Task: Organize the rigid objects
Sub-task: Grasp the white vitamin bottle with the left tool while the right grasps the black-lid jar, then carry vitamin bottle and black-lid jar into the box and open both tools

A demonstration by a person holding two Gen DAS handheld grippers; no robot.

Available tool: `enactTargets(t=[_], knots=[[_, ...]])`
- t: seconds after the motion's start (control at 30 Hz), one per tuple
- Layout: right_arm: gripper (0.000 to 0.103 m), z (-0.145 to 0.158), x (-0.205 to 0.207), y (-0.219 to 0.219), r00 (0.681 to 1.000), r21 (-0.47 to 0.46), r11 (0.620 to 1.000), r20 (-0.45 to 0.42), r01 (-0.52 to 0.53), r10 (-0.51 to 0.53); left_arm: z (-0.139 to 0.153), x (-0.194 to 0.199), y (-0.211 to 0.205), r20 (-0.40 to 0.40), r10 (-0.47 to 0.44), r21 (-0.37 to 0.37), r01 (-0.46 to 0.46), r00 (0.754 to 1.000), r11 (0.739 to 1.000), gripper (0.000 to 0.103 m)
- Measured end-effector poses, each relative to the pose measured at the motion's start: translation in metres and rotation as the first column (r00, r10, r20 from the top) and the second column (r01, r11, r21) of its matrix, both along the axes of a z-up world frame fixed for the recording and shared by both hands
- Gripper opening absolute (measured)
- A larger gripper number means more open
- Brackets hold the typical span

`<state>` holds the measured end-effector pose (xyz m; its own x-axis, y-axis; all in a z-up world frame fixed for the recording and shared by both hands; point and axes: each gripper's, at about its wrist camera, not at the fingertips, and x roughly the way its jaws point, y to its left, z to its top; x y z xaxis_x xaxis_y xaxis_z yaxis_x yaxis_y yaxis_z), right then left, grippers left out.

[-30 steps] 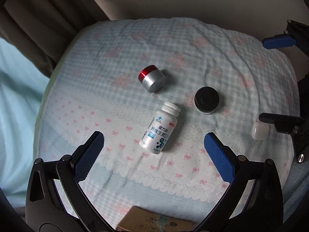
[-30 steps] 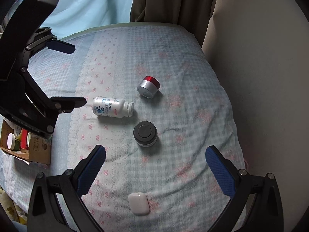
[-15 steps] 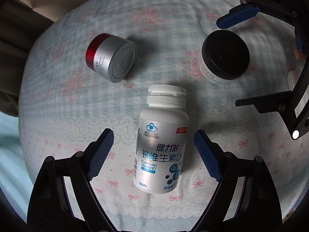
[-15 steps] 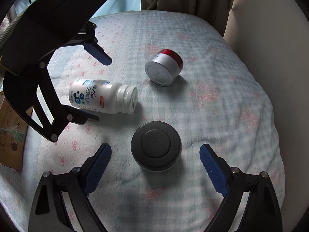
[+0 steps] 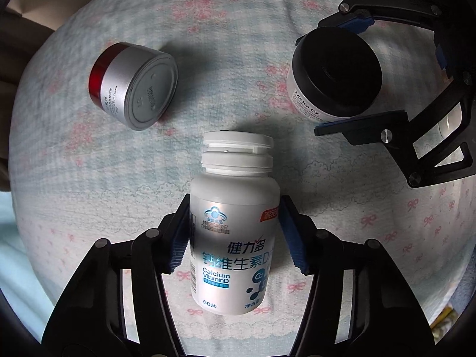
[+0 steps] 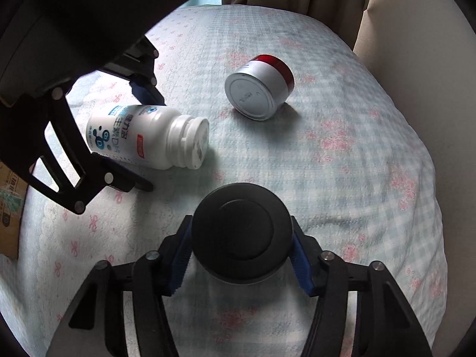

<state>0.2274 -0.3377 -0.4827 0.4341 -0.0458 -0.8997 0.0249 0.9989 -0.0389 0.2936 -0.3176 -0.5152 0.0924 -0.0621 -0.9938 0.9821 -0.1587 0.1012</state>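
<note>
in the left wrist view we look straight down on the patterned bedspread (image 5: 342, 208), which carries everything here, and the white vitamin bottle (image 5: 235, 238) lies on its side in the middle of it, cap pointing toward the far edge; we judge it lies flat so that the pads can take it across its round body. our left gripper (image 5: 235, 235) has closed to a narrow gap, and its blue pads (image 5: 290, 238) press on both flanks of the bottle, so we have hold of it, though it rests on the cloth and is not yet lifted. the red-and-silver cream jar (image 5: 134, 86) lies tipped on its side toward the far left, untouched, and the black-lidded jar (image 5: 336, 74) stands upright toward the far right between the fingers of the other tool. in the right wrist view that black-lidded jar (image 6: 241, 235) stands near the near edge of the bedspread (image 6: 372, 178), upright, which we think suits a grasp around its wall. our right gripper (image 6: 241, 255) is closing, its pads (image 6: 300, 264) on either side of the jar and, as far as we can see, touching it below the lid. the vitamin bottle (image 6: 142, 136) lies to the left, clamped by the left gripper (image 6: 119, 136), and the cream jar (image 6: 258, 89) lies farther back, well apart from both.
</note>
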Motion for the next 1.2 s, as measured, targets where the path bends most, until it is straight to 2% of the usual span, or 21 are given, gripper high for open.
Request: enactTargets(t=[0.1, 0.4, 0.67, 0.8, 0.97, 1.07, 1.2], knots=[[0.053, -0.001, 0.000, 0.001, 1.000, -0.007, 1.000, -0.004, -0.003, 0.003, 0.001, 0.006, -0.002, -0.019, 0.029, 0.012, -0.029, 0.999, 1.000, 0.047], [0.052, -0.001, 0.006, -0.001, 1.000, -0.024, 1.000, -0.024, -0.015, 0.015, 0.004, 0.004, -0.002, 0.002, 0.045, -0.001, -0.045, 0.999, 0.999, 0.047], [0.052, 0.010, -0.007, -0.001, 1.000, -0.038, 0.999, -0.021, -0.008, 0.007, 0.035, -0.004, 0.004, 0.000, 0.103, -0.054, -0.103, 0.995, 0.993, 0.047], [0.052, 0.031, -0.016, -0.001, 1.000, -0.047, 0.999, -0.004, 0.003, -0.003, 0.063, -0.006, 0.006, -0.007, 0.152, -0.086, -0.152, 0.988, 0.985, 0.047], [0.052, 0.074, -0.025, -0.006, 0.999, -0.061, 0.998, 0.034, 0.015, -0.013, 0.116, -0.013, 0.015, -0.014, 0.242, -0.153, -0.241, 0.970, 0.958, 0.047], [0.052, 0.106, -0.033, -0.003, 0.998, -0.078, 0.997, 0.059, 0.015, -0.010, 0.151, -0.017, 0.027, -0.019, 0.312, -0.199, -0.309, 0.950, 0.930, 0.047], [0.052, 0.158, -0.053, 0.005, 0.996, -0.084, 0.996, 0.092, 0.021, -0.013, 0.205, -0.029, 0.051, -0.029, 0.413, -0.258, -0.406, 0.910, 0.877, 0.047]])
